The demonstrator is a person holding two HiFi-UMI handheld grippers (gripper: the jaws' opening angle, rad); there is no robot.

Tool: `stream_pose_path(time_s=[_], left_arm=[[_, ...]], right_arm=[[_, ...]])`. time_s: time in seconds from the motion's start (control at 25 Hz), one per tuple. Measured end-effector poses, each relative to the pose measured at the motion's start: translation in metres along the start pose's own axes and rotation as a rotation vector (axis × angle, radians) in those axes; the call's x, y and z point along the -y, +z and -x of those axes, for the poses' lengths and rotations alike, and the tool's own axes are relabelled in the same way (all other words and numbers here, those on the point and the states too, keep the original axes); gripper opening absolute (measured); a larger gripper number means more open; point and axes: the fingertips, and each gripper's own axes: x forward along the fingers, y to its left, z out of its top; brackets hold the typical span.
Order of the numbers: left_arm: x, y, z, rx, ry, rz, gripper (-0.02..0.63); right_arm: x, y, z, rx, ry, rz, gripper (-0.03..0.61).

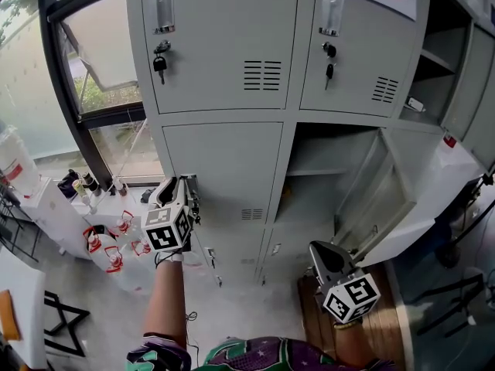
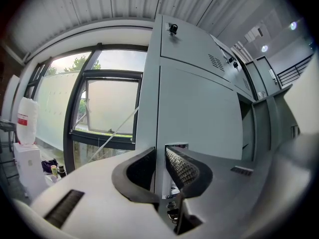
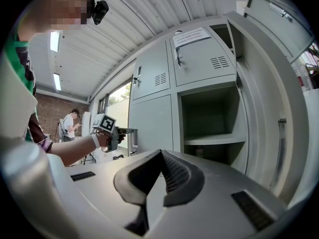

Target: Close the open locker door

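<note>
- Head view: the left gripper (image 1: 189, 185) sits at the left edge of the middle door (image 1: 224, 168), which looks flush with the bank. Its tips are on that door's shiny pull handle (image 1: 192, 178). The open locker door (image 1: 390, 199) stands well off to this gripper's right, swung out past the bare compartment (image 1: 325, 157). The door's free edge hangs just ahead of the right gripper (image 1: 325, 252) and slightly to its right, not touching it.
- Left gripper view: the jaws stand a narrow slot apart. Thin pale metal at the pull handle fills that slot, so I judge it a pinch on the handle. The open locker door shows only as a grey slab far to the right of the jaws.
- Right gripper view: the jaws are pressed together with nothing between them. The compartment lies ahead. The open locker door rises close on the right, apparently with its inner face toward the tool.
- Handling, as I judge it: the door is thin painted sheet steel, so it is light and stiff, and it swings on its far right side.
- The paint looks smooth, so closed pads would likely skid if they push at a slant.
- The nearest hold is the folded rim of the free edge, pinched and drawn across.
- Otherwise, go round the door and push squarely on the outer face near that edge, where leverage is best.
- A hard swing probably clangs or bounces, so a gentle finish suits it.
</note>
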Motion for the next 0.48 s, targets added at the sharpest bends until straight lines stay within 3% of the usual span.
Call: stream_pose_path(time_s=[0.48], left_arm=[[-0.011, -0.012, 0.012, -0.017, 0.037, 0.020, 0.077]], right_arm=[[-0.006, 0.000, 0.010, -0.008, 0.008, 0.014, 0.008]])
